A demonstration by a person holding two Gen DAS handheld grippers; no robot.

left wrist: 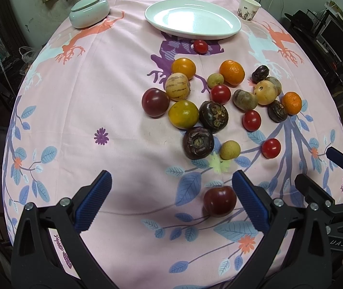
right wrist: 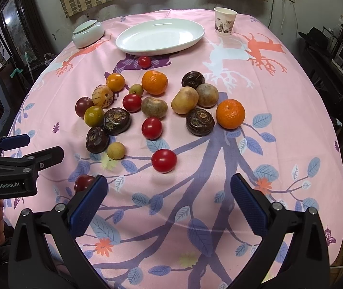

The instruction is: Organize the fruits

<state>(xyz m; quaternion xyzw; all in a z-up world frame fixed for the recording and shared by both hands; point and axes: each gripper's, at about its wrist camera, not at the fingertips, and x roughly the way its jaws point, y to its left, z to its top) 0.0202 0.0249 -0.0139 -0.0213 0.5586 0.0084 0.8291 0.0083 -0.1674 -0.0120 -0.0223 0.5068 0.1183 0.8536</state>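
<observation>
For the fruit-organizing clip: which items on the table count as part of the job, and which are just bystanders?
Part of the job:
- loose pile of mixed fruits on the pink cloth
- empty white oval ceramic platter, the likely destination
- dark red plum nearest the left gripper

Just lying about:
- pale green lidded ceramic jar
- floral paper cup

pink tablecloth (right wrist: 291, 110) with blue leaves, white plate (right wrist: 160, 36), orange mandarins (right wrist: 230, 114), red tomatoes (right wrist: 164, 160).

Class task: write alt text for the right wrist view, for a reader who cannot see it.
Mixed fruits lie scattered on a pink printed tablecloth, none yet on the empty white oval plate behind them. The open right tool frames the foreground; the left tool enters from the left.
</observation>
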